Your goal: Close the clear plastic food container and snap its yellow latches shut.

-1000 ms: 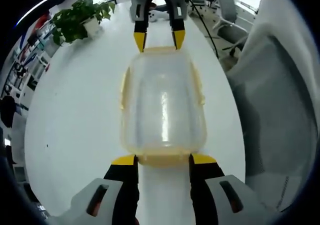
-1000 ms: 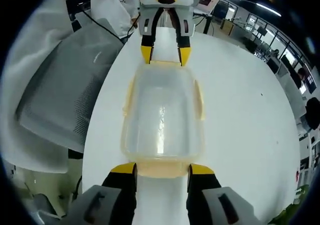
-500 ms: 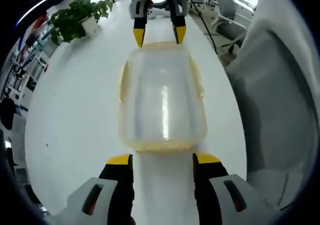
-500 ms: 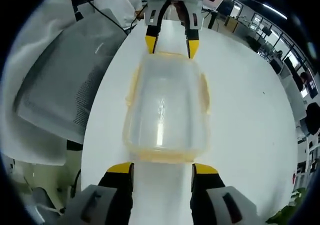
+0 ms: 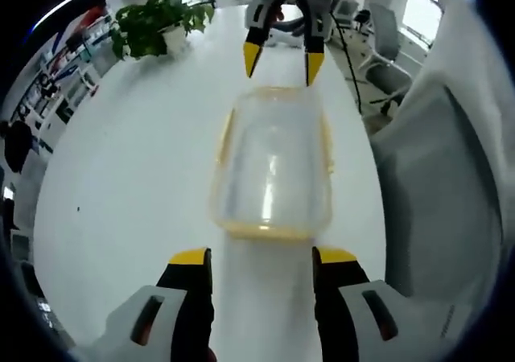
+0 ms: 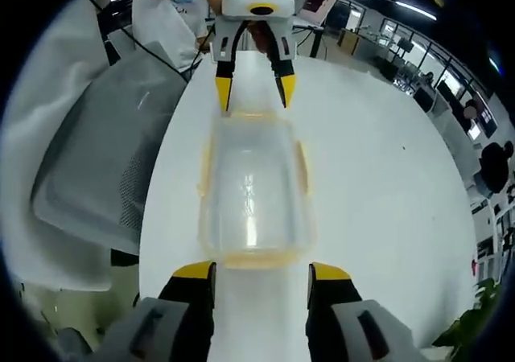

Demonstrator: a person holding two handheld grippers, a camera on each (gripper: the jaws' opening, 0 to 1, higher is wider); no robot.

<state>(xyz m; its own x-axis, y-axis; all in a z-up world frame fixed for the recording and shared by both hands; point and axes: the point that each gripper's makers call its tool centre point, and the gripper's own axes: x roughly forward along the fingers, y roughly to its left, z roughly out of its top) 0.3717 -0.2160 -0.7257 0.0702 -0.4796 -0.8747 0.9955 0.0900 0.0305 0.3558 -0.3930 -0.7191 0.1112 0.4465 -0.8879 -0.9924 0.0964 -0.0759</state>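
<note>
Both grippers released, container lying free between them

Our left gripper (image 5: 261, 259) has its jaws spread and holds nothing, just short of the near end of the clear plastic food container (image 5: 272, 166); our right gripper (image 6: 261, 271) is likewise spread and empty at the opposite end. The container lies lid-down-looking on the white surface (image 5: 129, 177), its yellow latches (image 5: 223, 137) along the rims; we cannot tell whether each is snapped. We judge the risk is sliding: a push on one latch with no counter-hold could skate the light box across the smooth surface toward the grey chair (image 6: 113, 161).
</note>
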